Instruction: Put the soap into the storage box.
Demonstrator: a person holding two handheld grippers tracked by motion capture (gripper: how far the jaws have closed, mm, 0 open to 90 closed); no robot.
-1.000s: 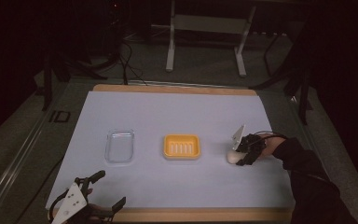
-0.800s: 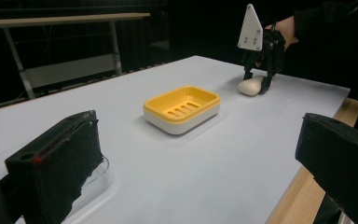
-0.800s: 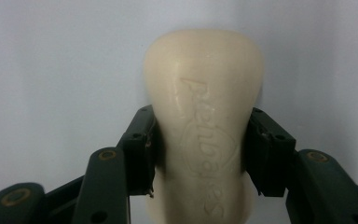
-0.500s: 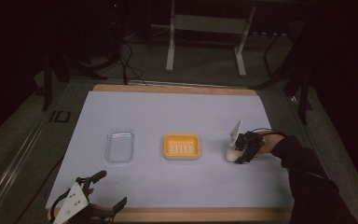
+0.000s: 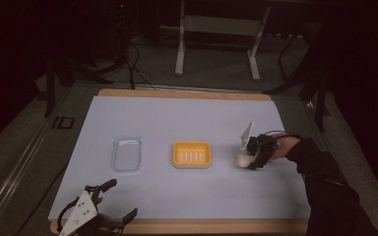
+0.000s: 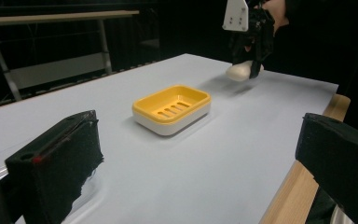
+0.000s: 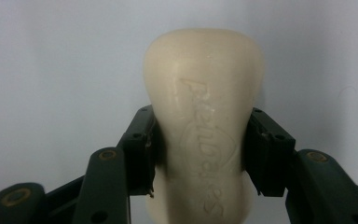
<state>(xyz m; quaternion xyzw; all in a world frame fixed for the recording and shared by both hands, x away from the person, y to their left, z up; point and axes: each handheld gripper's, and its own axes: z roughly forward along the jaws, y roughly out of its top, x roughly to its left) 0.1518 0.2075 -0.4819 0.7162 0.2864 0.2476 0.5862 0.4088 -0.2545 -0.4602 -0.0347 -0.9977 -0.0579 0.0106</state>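
A cream bar of soap [image 7: 204,121] with embossed lettering sits between the two black pads of my right gripper [image 7: 204,154], which is shut on it. From above, the soap [image 5: 244,160] hangs just over the white table sheet, right of a yellow soap dish [image 5: 192,154]. The left gripper view has the soap [image 6: 240,71] lifted off the sheet with a shadow beneath it, and the dish [image 6: 171,108] in mid-table. My left gripper [image 5: 109,201] rests at the front left edge, jaws wide apart with nothing between them.
A clear plastic lid or tray [image 5: 126,153] lies left of the yellow dish. The white sheet covers a wooden-edged table [image 5: 187,92]. A metal stand [image 5: 215,29] is on the floor beyond the far edge.
My right gripper has risen with the soap, lifting it off the sheet. The left gripper has stayed put.
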